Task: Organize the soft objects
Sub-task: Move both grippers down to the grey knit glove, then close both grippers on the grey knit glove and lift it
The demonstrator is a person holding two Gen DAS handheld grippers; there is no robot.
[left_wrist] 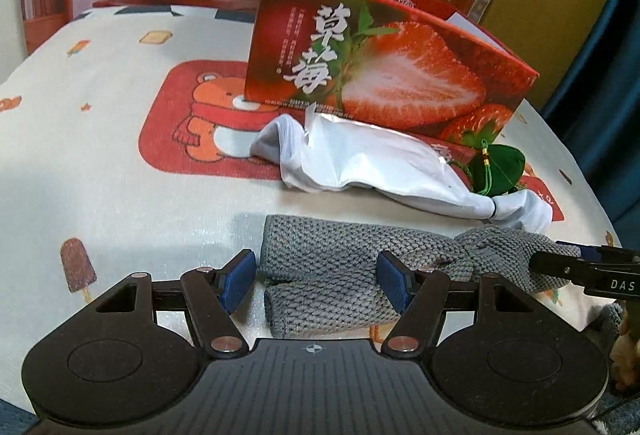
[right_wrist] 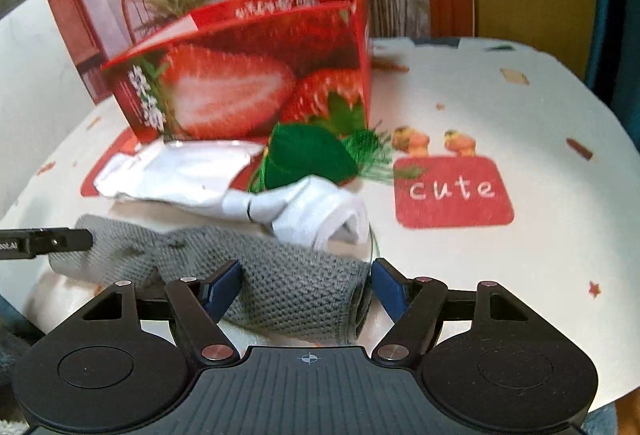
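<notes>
A long grey knit sock lies across the near part of the table. My left gripper stands open, its blue pads on either side of the sock's doubled-over end, not squeezing it. My right gripper is open too, straddling the sock's other, open end. One finger of each gripper shows in the other view: the right finger and the left finger. Behind the sock lie a white sock, a silver foil pouch and a green tasselled sachet.
A red strawberry-printed box, open on top, stands just behind the soft things. The table wears a cream cartoon-print cloth with a red "cute" patch. A printed backdrop of plants and chairs rises behind the table.
</notes>
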